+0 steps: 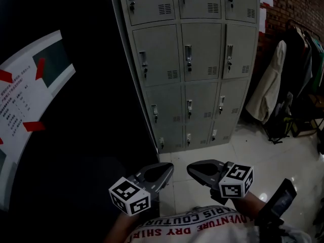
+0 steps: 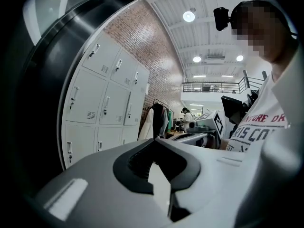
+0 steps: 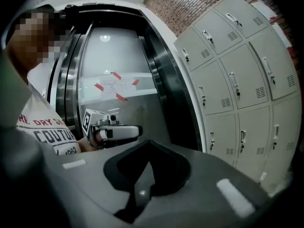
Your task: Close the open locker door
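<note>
Grey painted sheet steel is making up the locker bank point(image 1: 167, 103), which is standing well ahead of the person on the pale tiled floor point(image 1: 243, 151), beside a dark panel point(image 1: 86, 125) that is carrying a white notice point(image 1: 30, 85) taped on in red. Every locker door point(image 1: 202, 44) showing in the three views is sitting flush with its frame. No open one is showing, so which door the task means cannot be told from here.

The left hand-held gripper point(image 1: 158, 172) and the right hand-held gripper point(image 1: 203, 170) are hanging low, close to the person's printed shirt point(image 1: 202, 224), side by side and well apart from the lockers. Each is showing its jaws brought together at the tips, with nothing caught between them.

A door of this kind is probably going to feel light and stiff, swinging freely on its hinges, with smooth paint offering little hold to a pinch. Each door is carrying a metal handle point(image 1: 188, 58) near its left edge, so the hinges are probably running down the right. Pushing on the free edge beside the handle is looking like a better contact than grasping, and the closed jaw tips are already forming a blunt pusher. A hard shove is risking a bounce off the frame, so a slow press until the latch catches is seeming wiser
</note>
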